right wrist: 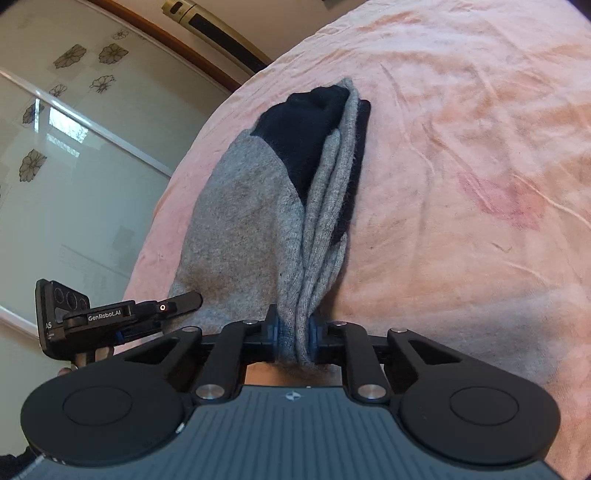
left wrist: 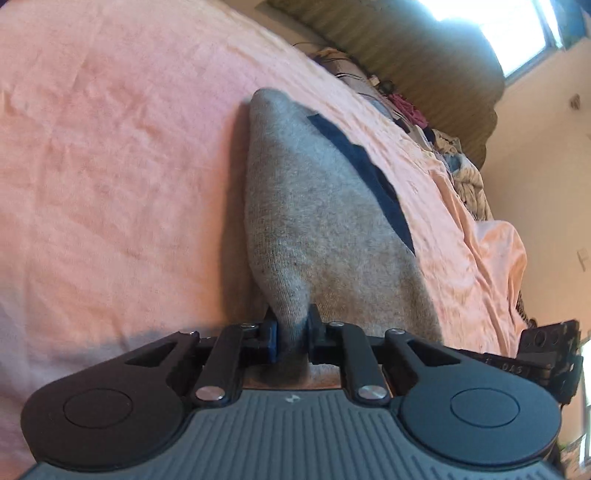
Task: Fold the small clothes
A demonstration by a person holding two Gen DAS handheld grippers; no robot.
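A grey sock [left wrist: 314, 221] with navy patches [left wrist: 369, 173] lies stretched away from me on a pink bedsheet [left wrist: 110, 147]. My left gripper [left wrist: 291, 332] is shut on its near end, and grey knit fills the gap between the pads. In the right wrist view the same grey sock [right wrist: 240, 221] is bunched into long folds, with its navy end [right wrist: 303, 125] farthest away. My right gripper [right wrist: 295, 332] is shut on those gathered folds at the near end. The body of the other gripper [right wrist: 92, 317] shows at the left, beside the sock's edge.
A pile of mixed clothes [left wrist: 461, 173] lies along the far side of the bed, below an olive curtain [left wrist: 406, 48] and a bright window [left wrist: 498, 29]. A flowered sliding door [right wrist: 74, 166] stands past the bed's left edge. Pink sheet [right wrist: 461, 147] spreads to the right.
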